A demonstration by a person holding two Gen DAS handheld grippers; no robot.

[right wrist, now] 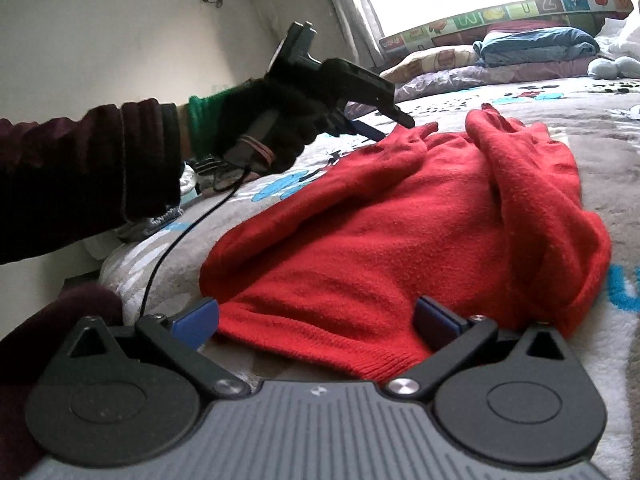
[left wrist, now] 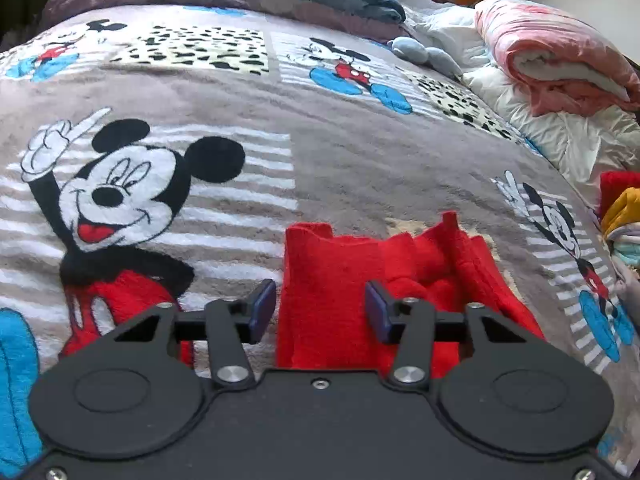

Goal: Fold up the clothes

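Over on the far left of the right wrist view, a dark maroon sleeve point(right wrist: 80, 168) reaches in, and the gloved left hand point(right wrist: 272, 128) grips the left gripper point(right wrist: 396, 120) by its handle, a thin black cable point(right wrist: 168, 248) trailing down from it. That tool points at the far edge of the red sweater point(right wrist: 392, 224), right by a rumpled sleeve end; from this angle its fingertips are too dark and small to read.

The left wrist view settles it: left gripper point(left wrist: 320, 308) is parted, blue pads point(left wrist: 262, 308) standing well apart, the red sweater point(left wrist: 332, 280) lying between and below them, nothing pinched. Whether the pads touch the knit, I cannot tell.

Move across and the sweater lies in a loose heap on the Mickey blanket point(left wrist: 340, 152), folds bunched up on its right side, ribbed hem nearest the right wrist camera.

Now the right gripper point(right wrist: 316, 320): wide open, one blue pad at the sweater's left edge, the other over the hem, cloth spanning the gap but not clamped.

Far right in the left view, a rolled pink quilt point(left wrist: 560, 60) sits on white bedding point(left wrist: 576, 136), with a stack of colourful clothes point(left wrist: 622, 216) at the frame edge.
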